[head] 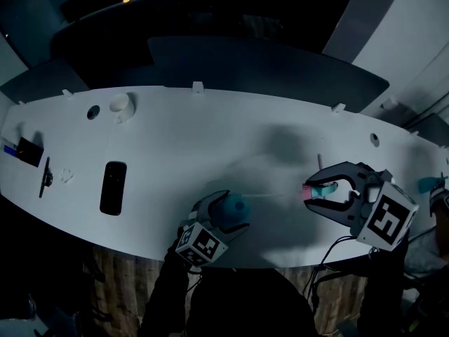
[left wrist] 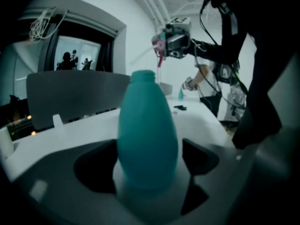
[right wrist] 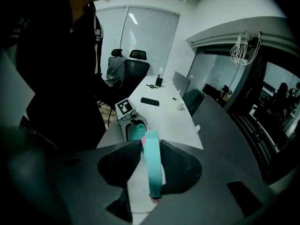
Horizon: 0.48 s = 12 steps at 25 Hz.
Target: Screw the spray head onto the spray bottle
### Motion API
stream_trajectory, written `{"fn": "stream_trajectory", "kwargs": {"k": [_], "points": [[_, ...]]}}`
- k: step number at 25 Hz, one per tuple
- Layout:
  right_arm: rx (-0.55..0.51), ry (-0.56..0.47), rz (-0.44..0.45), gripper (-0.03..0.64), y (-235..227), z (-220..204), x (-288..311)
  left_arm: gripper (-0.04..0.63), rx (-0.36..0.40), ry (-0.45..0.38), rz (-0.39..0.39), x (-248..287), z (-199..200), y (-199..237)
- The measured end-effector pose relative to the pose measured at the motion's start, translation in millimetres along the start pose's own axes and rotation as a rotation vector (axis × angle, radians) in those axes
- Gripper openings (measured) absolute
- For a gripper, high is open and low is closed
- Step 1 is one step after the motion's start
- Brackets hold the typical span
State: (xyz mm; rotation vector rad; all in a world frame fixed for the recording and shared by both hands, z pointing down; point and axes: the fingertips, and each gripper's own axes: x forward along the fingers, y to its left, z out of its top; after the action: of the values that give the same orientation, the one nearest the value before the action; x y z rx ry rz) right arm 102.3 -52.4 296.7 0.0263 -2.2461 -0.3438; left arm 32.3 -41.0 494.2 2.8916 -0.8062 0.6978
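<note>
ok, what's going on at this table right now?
A person is working with a handheld tool in each hand. The left tool is open around the teal spray bottle, which stands upright at the near edge of the white table, neck bare. The right tool is clamped on the spray head, held off to the side. The head isn't on the bottle yet.

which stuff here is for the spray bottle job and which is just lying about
Job: teal spray bottle, between the jaws of the open left gripper; spray head, clamped in the right gripper.
Lying about: black remote-like device; white round object; small black box.
</note>
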Motion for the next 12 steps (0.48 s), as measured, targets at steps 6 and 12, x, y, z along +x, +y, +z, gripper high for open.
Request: {"fn": "stream_trajectory", "kwargs": {"k": [6, 12], "points": [[-0.02, 0.067, 0.028, 0.132, 6.6, -0.3, -2.0, 0.403, 0.027, 0.002, 0.004, 6.6, 1.2, 0.0], [-0.111, 0.17, 0.082, 0.132, 8.8, 1.8, -0.9, 0.4, 0.049, 0.011, 0.022, 8.9, -1.4, -0.1]]}}
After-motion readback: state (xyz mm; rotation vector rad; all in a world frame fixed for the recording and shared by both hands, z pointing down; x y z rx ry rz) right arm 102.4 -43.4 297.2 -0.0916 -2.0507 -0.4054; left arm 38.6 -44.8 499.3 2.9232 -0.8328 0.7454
